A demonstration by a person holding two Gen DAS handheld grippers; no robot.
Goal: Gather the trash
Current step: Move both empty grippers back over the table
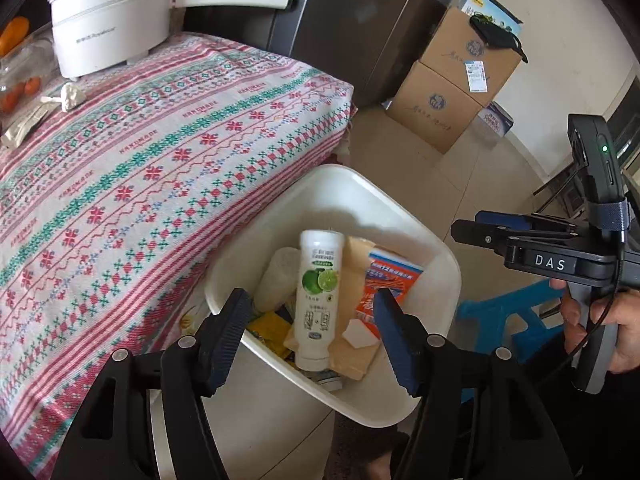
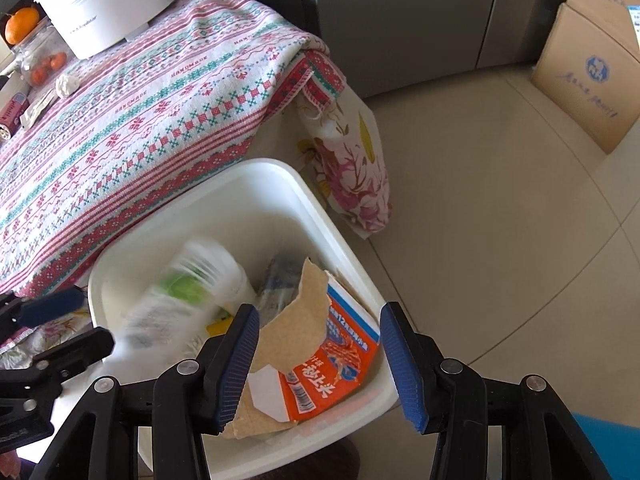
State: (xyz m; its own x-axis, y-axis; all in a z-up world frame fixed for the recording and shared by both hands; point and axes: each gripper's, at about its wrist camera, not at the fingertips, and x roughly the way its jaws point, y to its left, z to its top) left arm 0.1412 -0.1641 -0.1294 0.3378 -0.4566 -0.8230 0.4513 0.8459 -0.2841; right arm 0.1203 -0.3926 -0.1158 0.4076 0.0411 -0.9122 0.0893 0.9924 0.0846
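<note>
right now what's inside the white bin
The bin holds a lime-label bottle, torn cardboard, an orange-and-blue box and a yellow packet. Anything beneath these is covered.

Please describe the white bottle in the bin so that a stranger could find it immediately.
Beside the table with the patterned cloth stands a white bin on the floor. Among its boxes and cardboard is the white bottle, the only thing there with green limes printed on its label.

Bright, even daylight; soft shadows inside the bin (image 1: 340, 184) ahead of the jaws; the white bottle (image 2: 188, 300) smears with motion blur; fisheye bending and dark corners.
</note>
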